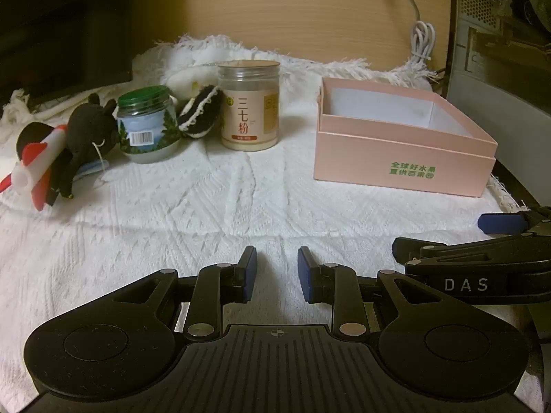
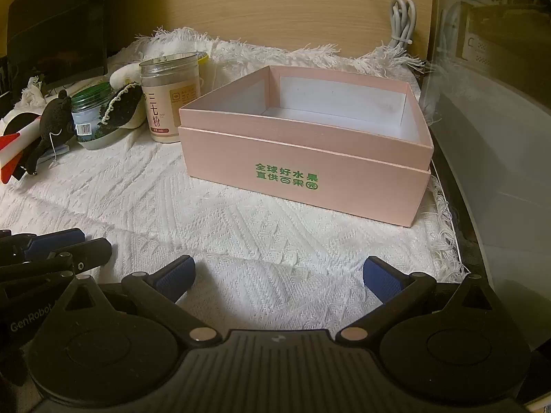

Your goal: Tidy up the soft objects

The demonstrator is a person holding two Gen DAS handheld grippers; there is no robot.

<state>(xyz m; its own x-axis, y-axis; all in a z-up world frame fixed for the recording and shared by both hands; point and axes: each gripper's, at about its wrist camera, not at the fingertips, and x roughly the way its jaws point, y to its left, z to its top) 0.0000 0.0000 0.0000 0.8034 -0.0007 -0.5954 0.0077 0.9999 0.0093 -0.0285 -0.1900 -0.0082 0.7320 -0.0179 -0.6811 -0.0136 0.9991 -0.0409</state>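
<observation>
An open pink box [image 1: 403, 151] [image 2: 303, 168] stands empty on a white knitted cloth at the right. At the far left lie soft toys: a red-and-white rocket plush [image 1: 34, 168] [image 2: 10, 151], a black plush animal [image 1: 91, 134] [image 2: 51, 127], a black-and-white crocheted piece [image 1: 201, 115] [image 2: 120, 106] and a white plush [image 1: 187, 77] behind it. My left gripper [image 1: 277, 272] is open and empty, low over the cloth near the front. My right gripper [image 2: 279, 275] is wide open and empty in front of the box; it also shows at the right of the left wrist view [image 1: 447, 237].
A green-lidded jar [image 1: 148, 125] [image 2: 91, 118] and a taller clear jar of powder [image 1: 249, 105] [image 2: 170, 98] stand among the toys. A white cable [image 1: 422, 41] hangs on the wooden back wall. A grey machine [image 2: 499, 137] borders the right edge, a dark monitor [image 1: 65, 24] the left.
</observation>
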